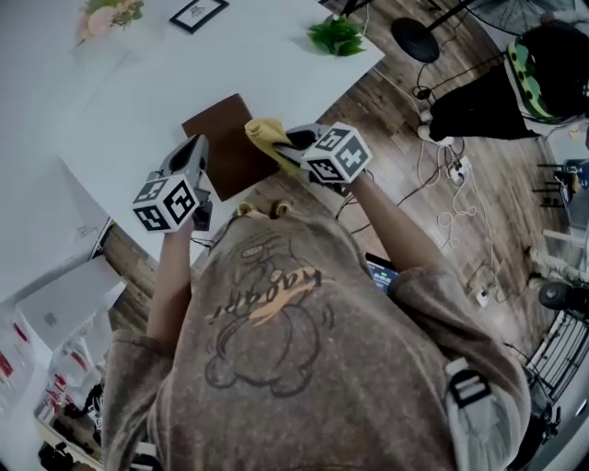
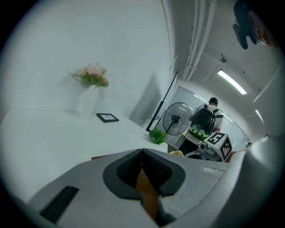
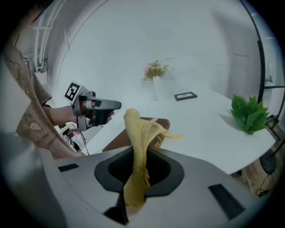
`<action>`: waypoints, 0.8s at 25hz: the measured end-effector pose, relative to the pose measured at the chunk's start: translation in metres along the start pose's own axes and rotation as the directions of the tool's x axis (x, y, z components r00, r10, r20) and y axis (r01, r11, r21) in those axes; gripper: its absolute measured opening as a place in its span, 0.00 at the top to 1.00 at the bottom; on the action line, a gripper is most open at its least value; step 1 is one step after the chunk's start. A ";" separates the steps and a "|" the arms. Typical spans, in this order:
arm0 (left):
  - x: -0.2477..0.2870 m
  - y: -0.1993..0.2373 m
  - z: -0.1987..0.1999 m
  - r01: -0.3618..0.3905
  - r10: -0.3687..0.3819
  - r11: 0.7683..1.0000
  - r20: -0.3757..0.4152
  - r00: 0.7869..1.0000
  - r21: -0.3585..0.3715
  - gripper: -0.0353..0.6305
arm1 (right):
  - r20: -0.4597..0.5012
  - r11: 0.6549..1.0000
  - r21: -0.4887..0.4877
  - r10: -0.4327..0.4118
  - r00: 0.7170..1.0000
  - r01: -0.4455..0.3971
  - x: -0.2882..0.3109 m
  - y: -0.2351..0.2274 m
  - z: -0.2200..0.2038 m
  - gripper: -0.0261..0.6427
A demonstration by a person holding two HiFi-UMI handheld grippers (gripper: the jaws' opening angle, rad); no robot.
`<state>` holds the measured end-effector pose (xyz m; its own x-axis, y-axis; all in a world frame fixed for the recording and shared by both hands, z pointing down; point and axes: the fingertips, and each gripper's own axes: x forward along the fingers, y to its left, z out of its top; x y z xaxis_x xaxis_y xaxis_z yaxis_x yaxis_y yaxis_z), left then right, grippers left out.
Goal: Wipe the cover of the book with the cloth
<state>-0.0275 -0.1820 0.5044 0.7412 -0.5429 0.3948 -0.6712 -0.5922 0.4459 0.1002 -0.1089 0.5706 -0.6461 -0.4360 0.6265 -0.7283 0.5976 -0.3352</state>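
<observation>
A brown book (image 1: 224, 147) lies near the front edge of the white table (image 1: 120, 101). My right gripper (image 1: 283, 143) is shut on a yellow cloth (image 1: 265, 132), which hangs bunched over the book's right corner. In the right gripper view the cloth (image 3: 137, 142) rises from between the jaws in front of the book (image 3: 116, 140). My left gripper (image 1: 197, 149) hovers at the book's left edge, jaws shut and empty; the right gripper view shows the left gripper (image 3: 101, 107) held above the table. In the left gripper view its jaws (image 2: 141, 165) meet, with brown showing below them.
A green plant (image 1: 336, 37), a black picture frame (image 1: 198, 13) and a vase of flowers (image 1: 109, 16) stand at the table's far side. Cables and a power strip (image 1: 451, 175) lie on the wooden floor to the right. A fan (image 2: 177, 118) and a person (image 2: 205, 119) stand beyond the table.
</observation>
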 end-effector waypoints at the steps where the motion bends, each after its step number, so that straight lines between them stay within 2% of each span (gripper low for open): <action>1: -0.001 -0.002 0.010 0.008 -0.008 1.000 0.010 1.000 0.009 0.94 | 0.022 1.000 0.002 -0.014 1.000 0.014 -0.008 -0.003 0.008 0.86; 7: -0.012 -0.026 0.064 0.061 -0.067 0.995 0.070 0.995 0.083 0.94 | 0.157 0.994 -0.011 -0.102 0.982 0.105 -0.049 -0.009 0.060 0.86; 11: -0.026 -0.048 0.087 0.089 -0.104 0.986 0.103 0.989 0.138 0.94 | 0.251 0.990 -0.015 -0.131 0.959 0.139 -0.081 0.000 0.090 0.86; 16: -0.040 -0.070 0.101 0.087 -0.119 0.977 0.154 0.981 0.195 0.94 | 0.368 0.982 -0.032 -0.162 0.916 0.186 -0.113 0.018 0.123 0.86; 20: -0.043 -0.084 0.099 0.066 -0.119 0.969 0.216 0.969 0.237 0.94 | 0.477 0.972 -0.006 -0.202 0.855 0.233 -0.124 0.023 0.132 0.86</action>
<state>-0.0039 -0.1680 0.3704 0.7963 -0.5842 0.1565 -0.6036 -0.7510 0.2678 0.1336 -0.1304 0.3924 -0.5146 -0.8146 0.2677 -0.8573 0.4838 -0.1757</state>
